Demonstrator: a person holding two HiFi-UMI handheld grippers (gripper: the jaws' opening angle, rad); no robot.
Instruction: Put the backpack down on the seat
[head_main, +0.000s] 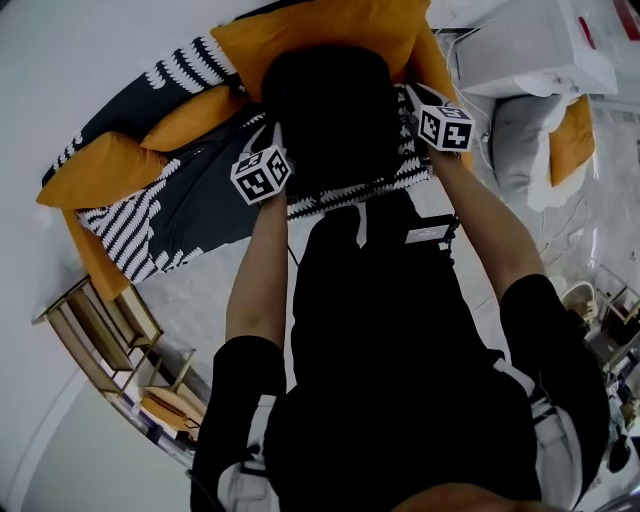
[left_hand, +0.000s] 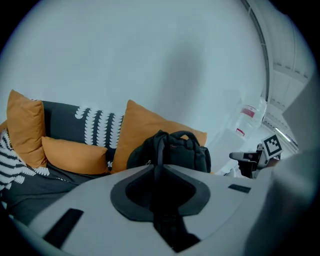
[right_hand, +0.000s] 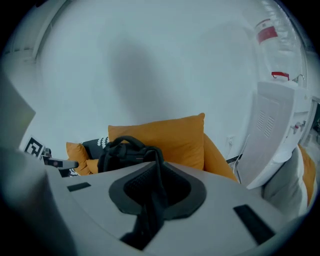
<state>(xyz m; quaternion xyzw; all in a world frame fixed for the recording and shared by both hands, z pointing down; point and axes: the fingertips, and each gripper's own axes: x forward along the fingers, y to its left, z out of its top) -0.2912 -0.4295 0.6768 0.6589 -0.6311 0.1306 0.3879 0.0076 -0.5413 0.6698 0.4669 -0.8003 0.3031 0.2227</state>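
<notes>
Left tool (left_hand: 155, 170) and right tool (right_hand: 157, 172) each clamp a backpack strap (right_hand: 150, 212); the backpack (head_main: 330, 110) is just in front of the orange cushion (head_main: 320, 30).

This is looking like a home living room: a dark sofa (left_hand: 60, 126) with white patterning is standing just ahead of the left gripper (left_hand: 154, 169), orange cushions (left_hand: 75, 156) are leaning along its back, and a white appliance (right_hand: 272, 135) is standing off to the right gripper's (right_hand: 152, 176) right, by a plain white wall (right_hand: 150, 65)
</notes>
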